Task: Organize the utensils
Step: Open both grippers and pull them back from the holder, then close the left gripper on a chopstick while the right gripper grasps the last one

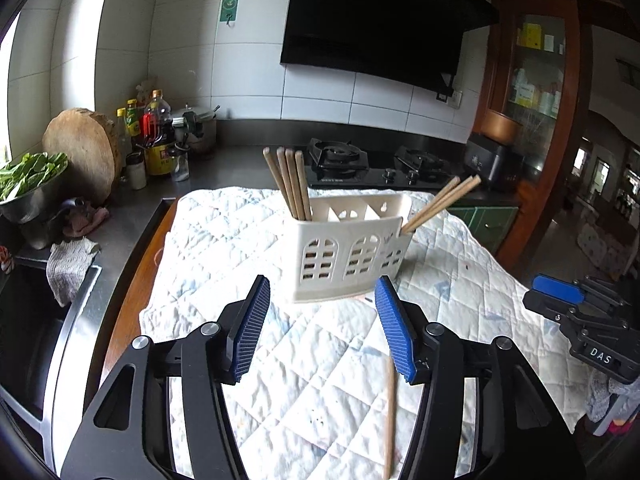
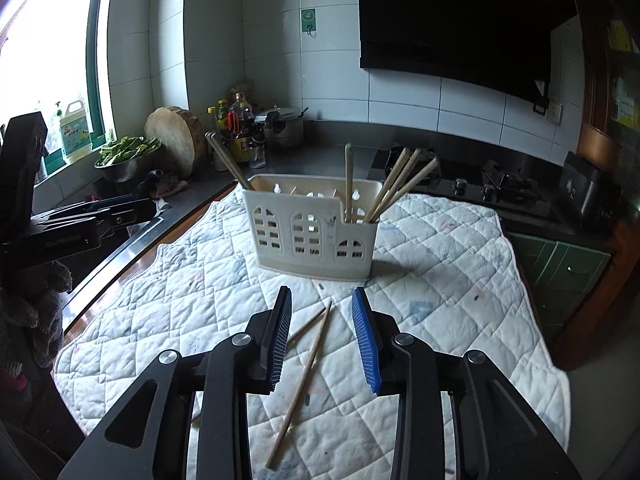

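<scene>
Right wrist view: the right gripper [image 2: 322, 334] hangs with jaws apart and empty over two loose chopsticks [image 2: 308, 368] lying crossed on the quilted cloth [image 2: 440, 292], just in front of the white utensil holder [image 2: 312, 236]. Other chopsticks stand inside that holder. The left gripper [image 1: 322, 328] is likewise spread wide, gripping nothing, before the holder.

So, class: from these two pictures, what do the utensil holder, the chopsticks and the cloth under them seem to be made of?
Utensil holder: probably moulded plastic, cream, smooth matt, with cleanly cut window-shaped holes.
Chopsticks: likely bamboo or wood, pale tan, unvarnished-looking, dull surface.
Cloth: quilted fabric, white, soft and puffy between diamond stitch lines, faintly stained.
</scene>
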`<state>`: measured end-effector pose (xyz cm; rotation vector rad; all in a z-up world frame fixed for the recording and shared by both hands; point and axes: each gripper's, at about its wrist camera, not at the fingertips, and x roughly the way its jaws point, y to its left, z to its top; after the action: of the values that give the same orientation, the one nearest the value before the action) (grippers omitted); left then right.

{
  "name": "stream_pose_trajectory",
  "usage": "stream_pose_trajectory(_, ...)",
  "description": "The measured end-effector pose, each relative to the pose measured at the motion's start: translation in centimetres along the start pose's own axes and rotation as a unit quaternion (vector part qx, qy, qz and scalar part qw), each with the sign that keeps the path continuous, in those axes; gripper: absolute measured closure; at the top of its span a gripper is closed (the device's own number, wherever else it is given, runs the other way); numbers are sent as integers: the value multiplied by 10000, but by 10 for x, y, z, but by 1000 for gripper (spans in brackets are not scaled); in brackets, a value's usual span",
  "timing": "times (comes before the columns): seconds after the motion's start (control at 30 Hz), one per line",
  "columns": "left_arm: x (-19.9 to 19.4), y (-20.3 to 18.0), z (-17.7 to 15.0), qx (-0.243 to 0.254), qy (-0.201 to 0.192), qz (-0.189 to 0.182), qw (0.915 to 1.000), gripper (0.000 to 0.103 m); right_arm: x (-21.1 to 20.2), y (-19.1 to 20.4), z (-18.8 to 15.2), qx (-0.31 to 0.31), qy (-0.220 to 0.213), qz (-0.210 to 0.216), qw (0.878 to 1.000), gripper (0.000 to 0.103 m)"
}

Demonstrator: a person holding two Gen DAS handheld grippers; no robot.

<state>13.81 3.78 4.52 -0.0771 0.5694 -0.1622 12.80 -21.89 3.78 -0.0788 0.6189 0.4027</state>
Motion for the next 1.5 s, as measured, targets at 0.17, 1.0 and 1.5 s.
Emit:
stream_pose_trajectory(0.17, 6, -5, -38, 70, 257, 45, 9996, 48, 9, 13, -41, 50, 252, -38, 9997, 72)
stream_pose_trajectory(1.0, 39, -23, -136, -88, 1247, -356, 9915, 50, 68, 31, -130, 702, 1223, 100, 9900, 84)
stream_pose_trajectory(1.5, 52, -41, -152, 88, 1529, -744, 9854, 73, 67, 26, -131, 731, 1207, -68, 9900, 94)
